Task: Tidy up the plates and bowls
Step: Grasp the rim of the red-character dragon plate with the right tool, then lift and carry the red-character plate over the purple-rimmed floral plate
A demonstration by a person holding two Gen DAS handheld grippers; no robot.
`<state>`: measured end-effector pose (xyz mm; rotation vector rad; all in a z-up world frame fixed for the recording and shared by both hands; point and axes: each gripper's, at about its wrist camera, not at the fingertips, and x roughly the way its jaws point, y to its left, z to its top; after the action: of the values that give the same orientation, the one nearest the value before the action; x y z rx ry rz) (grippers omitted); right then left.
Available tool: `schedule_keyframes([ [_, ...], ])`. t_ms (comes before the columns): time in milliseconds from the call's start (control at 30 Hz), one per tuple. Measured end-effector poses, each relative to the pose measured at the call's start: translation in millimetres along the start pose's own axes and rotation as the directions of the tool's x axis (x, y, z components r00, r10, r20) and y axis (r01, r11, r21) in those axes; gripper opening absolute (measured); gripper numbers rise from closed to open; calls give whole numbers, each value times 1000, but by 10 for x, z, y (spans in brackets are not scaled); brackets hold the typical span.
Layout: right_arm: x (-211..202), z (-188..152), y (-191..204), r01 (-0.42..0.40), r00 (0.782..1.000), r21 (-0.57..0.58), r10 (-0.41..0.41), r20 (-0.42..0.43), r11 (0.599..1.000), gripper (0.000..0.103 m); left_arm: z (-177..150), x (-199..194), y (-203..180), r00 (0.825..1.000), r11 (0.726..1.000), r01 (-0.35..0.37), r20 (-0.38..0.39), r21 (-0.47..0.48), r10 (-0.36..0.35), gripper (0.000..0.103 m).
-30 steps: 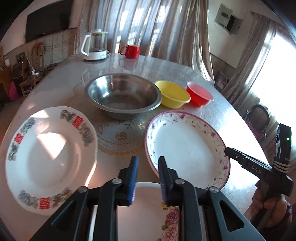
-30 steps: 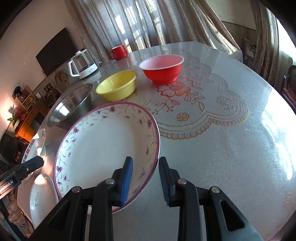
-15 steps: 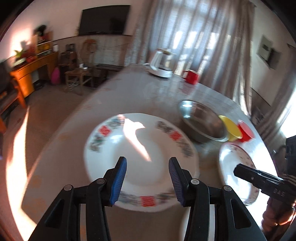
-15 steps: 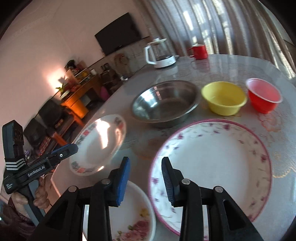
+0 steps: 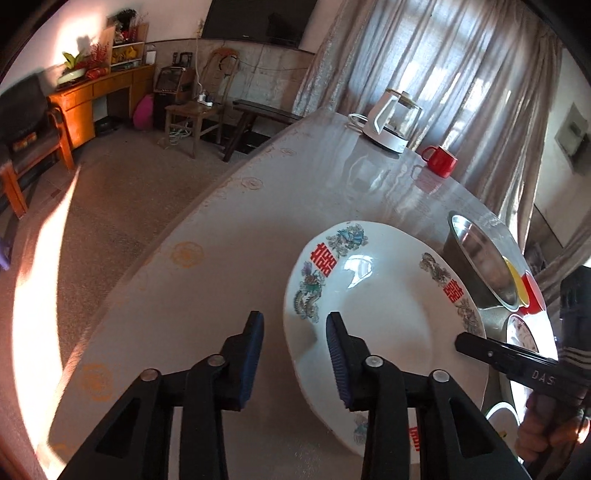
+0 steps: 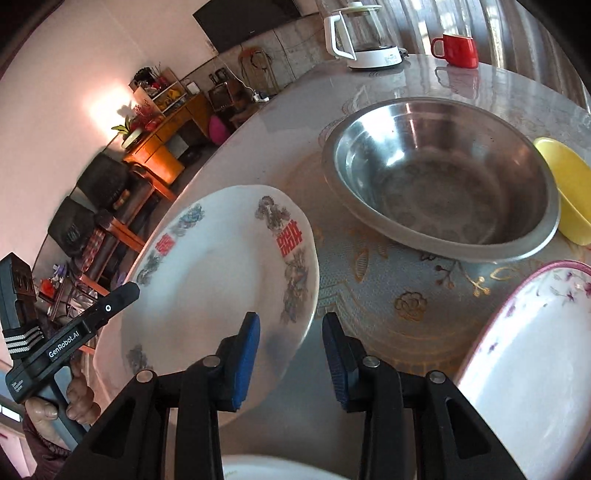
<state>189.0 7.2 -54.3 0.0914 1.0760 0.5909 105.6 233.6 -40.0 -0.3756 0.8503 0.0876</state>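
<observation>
Two tongs (image 5: 295, 354) (image 6: 290, 354) spread, straddling flat white plate's (image 5: 388, 325) opposite rims

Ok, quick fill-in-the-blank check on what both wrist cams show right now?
1. The left gripper straddles the rim of the plate with ____ characters.
2. The right gripper has its jaws ____.
3. Beside the steel bowl sits a ____ bowl.
4. By the kettle stands a red ____.

Answers: red; open; yellow; mug

A home living-dining room: wall television (image 5: 258, 18), curtains (image 5: 424, 55), round dining table (image 5: 258, 229).
</observation>
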Motion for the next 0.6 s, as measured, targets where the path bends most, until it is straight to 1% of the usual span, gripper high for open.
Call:
schedule_keyframes([
  [67, 67, 17, 38, 12, 1000, -20, -12, -9, 1000, 29, 16, 41, -25, 1000, 1000, 22, -11, 12, -22, 28],
  [133, 111, 35, 82, 17, 1000, -42, -18, -16, 999, 26, 31, 98, -37, 1000, 1000, 7, -12, 29, -7, 27],
  [233, 139, 61, 105, 33, 999, -49, -34, -19, 998, 27, 39, 111, -68, 1000, 999, 10, -15, 31, -10, 27],
  [367, 136, 44, 112, 40, 999, -59, -40, -8, 997, 27, -38, 44, -146, 1000, 996, 7, 10, 91, -8, 27],
  [500, 61, -4, 156, 69, 997, -107, -67, 27, 992, 27, -105, -47, -199, 999, 993, 18, 35, 113, -22, 27],
  [567, 22, -10, 171, 74, 997, -131, -68, 45, 989, 27, -129, -99, -226, 998, 992, 27, 47, 125, -34, 27],
  [600, 1, -20, 159, 70, 997, -124, -64, 52, 990, 27, -143, -109, -253, 998, 990, 26, 50, 137, -33, 27],
])
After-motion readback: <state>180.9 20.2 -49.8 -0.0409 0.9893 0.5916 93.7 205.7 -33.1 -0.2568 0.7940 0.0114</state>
